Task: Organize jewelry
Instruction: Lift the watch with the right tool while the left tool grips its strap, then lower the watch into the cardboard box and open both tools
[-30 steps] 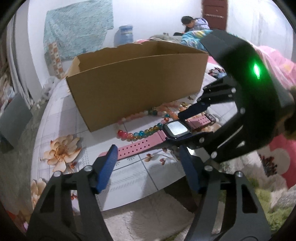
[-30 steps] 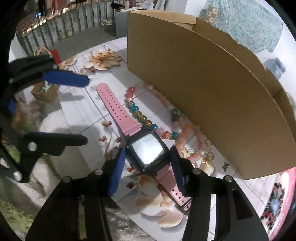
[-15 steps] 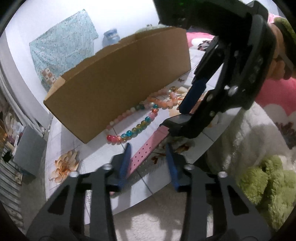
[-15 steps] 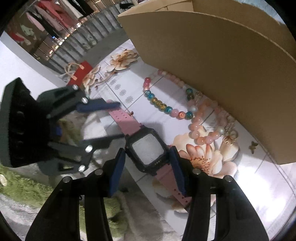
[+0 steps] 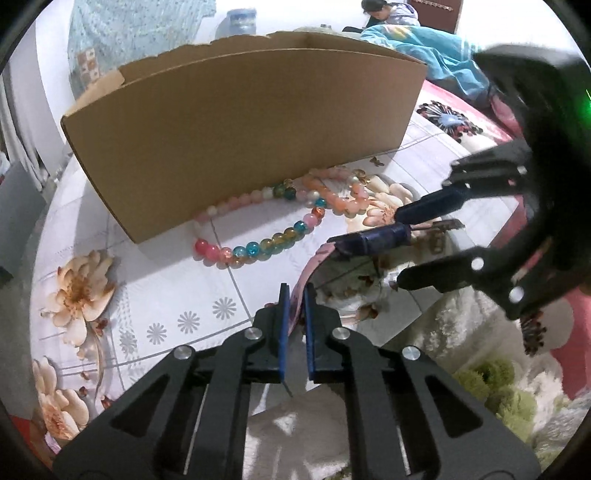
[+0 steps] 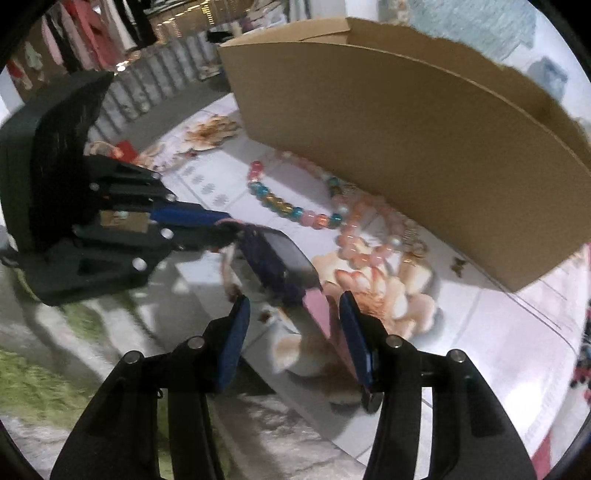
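A pink-strapped watch with a dark square body (image 6: 284,254) lies tilted on the floral tablecloth, just ahead of my right gripper (image 6: 293,299). That gripper stands half open. One pink strap runs back between its fingers, close to the right one, and the left finger is clear. My left gripper (image 5: 294,291) is closing, its blue pads pinching the other pink strap (image 5: 314,266). In the left wrist view the watch body (image 5: 369,240) sits at the tip of the right gripper (image 5: 399,251). The right wrist view shows the left gripper (image 6: 221,225) at the left.
A tall cardboard box (image 5: 240,122) stands open-topped just behind. Before it lie a multicoloured bead bracelet (image 5: 258,247) and a peach bead bracelet (image 5: 343,203). A fluffy white and green blanket (image 5: 498,369) lies below the table edge. A person (image 5: 376,11) sits far back.
My left gripper went from wide open to nearly shut around the pink strap. The watch body, held between the right fingers before, now sits tilted ahead of their tips.
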Motion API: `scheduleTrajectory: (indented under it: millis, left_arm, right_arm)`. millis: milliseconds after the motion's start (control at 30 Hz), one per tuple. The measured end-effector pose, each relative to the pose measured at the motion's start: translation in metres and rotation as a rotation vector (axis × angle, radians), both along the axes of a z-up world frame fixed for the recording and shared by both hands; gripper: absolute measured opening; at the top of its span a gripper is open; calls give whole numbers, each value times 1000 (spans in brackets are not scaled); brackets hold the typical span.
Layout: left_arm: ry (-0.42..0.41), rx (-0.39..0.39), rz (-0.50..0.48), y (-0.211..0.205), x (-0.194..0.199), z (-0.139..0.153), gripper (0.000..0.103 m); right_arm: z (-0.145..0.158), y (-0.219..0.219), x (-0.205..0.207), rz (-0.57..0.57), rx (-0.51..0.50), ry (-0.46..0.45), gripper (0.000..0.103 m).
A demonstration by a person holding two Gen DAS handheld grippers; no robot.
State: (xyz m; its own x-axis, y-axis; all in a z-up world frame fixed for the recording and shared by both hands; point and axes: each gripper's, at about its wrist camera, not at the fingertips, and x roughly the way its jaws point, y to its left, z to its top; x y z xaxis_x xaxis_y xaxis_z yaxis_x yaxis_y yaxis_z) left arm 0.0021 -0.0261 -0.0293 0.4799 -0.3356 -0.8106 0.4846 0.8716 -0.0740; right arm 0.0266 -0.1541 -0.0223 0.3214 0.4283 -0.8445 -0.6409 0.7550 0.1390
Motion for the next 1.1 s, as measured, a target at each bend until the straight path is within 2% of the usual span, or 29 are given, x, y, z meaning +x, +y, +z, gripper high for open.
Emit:
scheduleTrajectory:
  millis: [67,100,200,367,533,633,733,767,867,933,1033,1100]
  left_arm:
    - [1,1,7,0,1,0,5]
    - [-16,-6,2,1,1,0,5]
    - [-32,1,25,4,4,0,3]
    - [-99,-9,26,11,-2,27,2]
    - [-267,-18,18,27,-3,104,2]
    - [-298,-20,25,34,24,138,2]
    - [-229,-15,45,36,75,149,2]
    - [-187,-3,52,34,94,147,2]
    - [12,49,65,26,164,125,2]
    - [78,118,69,21,189,109,2]
    - [131,239,48,3,219,89,3]
    - [181,265,34,-5,232,80,3]
  right_arm:
    - [0,0,-4,-31,-25,-50,34]
    - [0,0,-5,-46,-34,-67,24]
    - [3,2,-7,-98,-63,-138,7]
    - [28,7,-14,-130,-53,-235,5]
    - [95,13,-15,-111,-7,-378,5]
    - [129,14,13,-110,35,-405,5]
    - [141,13,68,-117,65,-309,5]
    - [138,12,95,-121,71,-235,5]
    - [115,12,166,-134,61,-9,5]
    - [95,12,200,-133,47,109,5]
    - [71,17,242,-134,-3,210,5]
    - [57,18,262,-145,-44,247,6]
